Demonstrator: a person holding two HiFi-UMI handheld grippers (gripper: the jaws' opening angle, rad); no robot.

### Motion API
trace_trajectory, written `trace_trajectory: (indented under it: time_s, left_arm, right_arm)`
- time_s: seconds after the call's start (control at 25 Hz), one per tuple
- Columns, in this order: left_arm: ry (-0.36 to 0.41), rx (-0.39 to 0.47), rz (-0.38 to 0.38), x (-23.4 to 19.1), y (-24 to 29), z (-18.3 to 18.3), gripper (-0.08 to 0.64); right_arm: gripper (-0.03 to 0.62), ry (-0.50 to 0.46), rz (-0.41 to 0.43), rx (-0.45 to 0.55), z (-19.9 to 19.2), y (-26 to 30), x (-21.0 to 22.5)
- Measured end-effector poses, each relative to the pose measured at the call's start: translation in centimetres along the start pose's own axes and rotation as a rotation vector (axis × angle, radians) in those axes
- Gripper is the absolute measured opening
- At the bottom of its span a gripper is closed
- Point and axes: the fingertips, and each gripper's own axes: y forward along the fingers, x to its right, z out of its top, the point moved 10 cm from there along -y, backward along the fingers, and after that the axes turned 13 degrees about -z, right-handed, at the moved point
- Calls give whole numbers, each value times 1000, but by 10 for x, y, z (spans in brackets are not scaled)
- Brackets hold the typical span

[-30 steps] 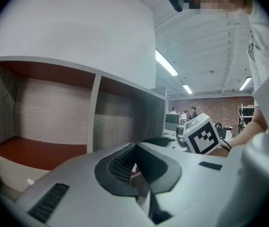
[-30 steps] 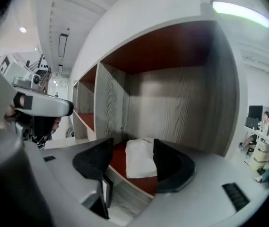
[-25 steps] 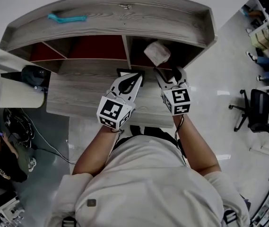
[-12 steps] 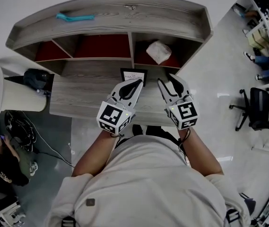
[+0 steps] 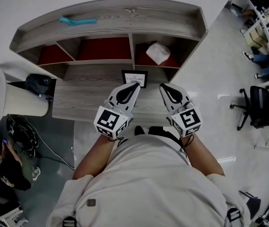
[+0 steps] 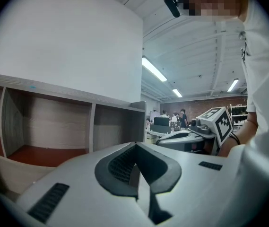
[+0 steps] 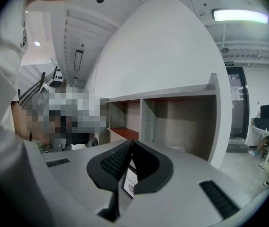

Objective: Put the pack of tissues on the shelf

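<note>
The pack of tissues [image 5: 158,53], white and crumpled, lies on the red floor of the shelf's right compartment [image 5: 174,62], with nothing touching it. In the right gripper view it is a pale lump [image 7: 176,147] in that compartment. My right gripper [image 5: 163,85] hangs over the desk in front of the shelf, well short of the pack. Its jaws have just been closing and now meet with nothing between them [image 7: 130,142]. My left gripper [image 5: 137,83] is beside it, shut and empty [image 6: 135,144].
A small framed sign [image 5: 134,76] stands on the wooden desk [image 5: 87,98] between the two gripper tips. A turquoise object [image 5: 77,20] lies on the shelf top. A white cylinder [image 5: 16,100] and a black item [image 5: 37,83] sit to the left; an office chair [image 5: 259,110] stands at the right.
Both grippers have drawn back from the shelf toward my body. The right jaws, open close to the pack a second ago, have shut empty. The pack stays in the compartment.
</note>
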Motion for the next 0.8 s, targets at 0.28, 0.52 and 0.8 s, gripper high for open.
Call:
trace_trajectory:
  time_s: [0.28,0.52,0.8]
  left_arm:
    - [3,11,-12,3,-8,3,15]
    - [-4,11,-33,4,0,2,15]
    - [4,6,-35,16,25,5,15]
  right_arm:
    - [21,-6,18,5,2,-6,-4]
    - [20,-11,16,-7,1,-12,4]
    - [20,-18,18,6,1,-23,38]
